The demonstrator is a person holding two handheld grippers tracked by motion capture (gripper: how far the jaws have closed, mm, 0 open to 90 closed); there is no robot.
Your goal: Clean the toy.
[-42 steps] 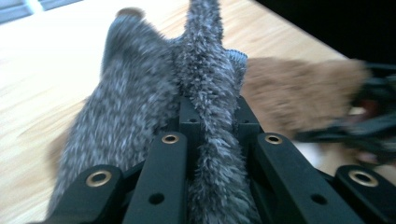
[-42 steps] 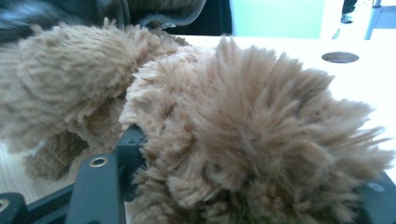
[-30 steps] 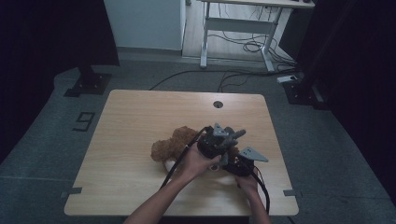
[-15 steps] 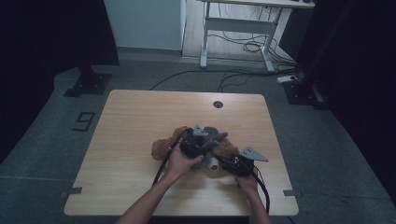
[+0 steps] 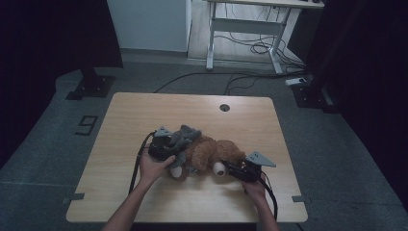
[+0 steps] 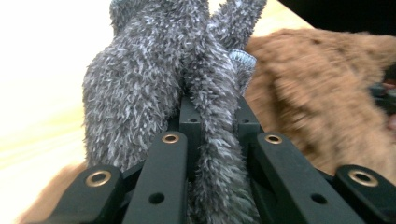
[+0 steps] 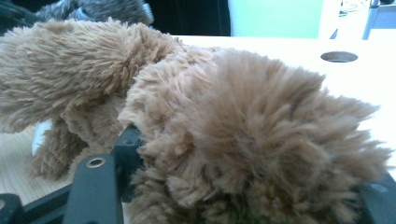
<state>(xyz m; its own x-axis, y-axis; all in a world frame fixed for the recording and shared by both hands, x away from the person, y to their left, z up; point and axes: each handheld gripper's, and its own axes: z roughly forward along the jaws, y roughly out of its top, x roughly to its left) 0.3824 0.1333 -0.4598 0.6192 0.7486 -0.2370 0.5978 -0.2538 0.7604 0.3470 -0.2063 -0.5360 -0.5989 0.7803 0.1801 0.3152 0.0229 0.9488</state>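
1. Lying on the near half of the wooden table (image 5: 144, 115), a brown plush toy (image 5: 211, 151) has its pale foot pads (image 5: 219, 168) turned toward the person.
2. A grey fuzzy garment (image 5: 185, 135) (it looks like a small sweater or sleeve, but the exact kind cannot be told) rests against the toy's left end.
3. The left gripper (image 5: 166, 149), held in the person's left hand (image 5: 151, 168), is clamped on the grey fuzzy garment; in the left gripper view the grey fabric (image 6: 154, 88) is pinched between the two black jaws and stands up from them, with the brown fur (image 6: 322, 88) just beside it to the right.
4. The right gripper (image 5: 238, 169), held in the person's right hand (image 5: 254, 188), sits at the toy's right end, its grey three-cornered plate (image 5: 260, 159) on top.
5. In the right gripper view brown fur (image 7: 252, 126) bulges over and between the jaws, so the gripper is closed on the plush toy; one black jaw shows at lower left, the other is mostly hidden by fur.
6. A round cable hole (image 5: 224, 107) lies in the table's far part, well apart from the toy.
7. Beyond the table stand a white desk frame (image 5: 240, 29) and loose cables (image 5: 255, 48) on the floor.
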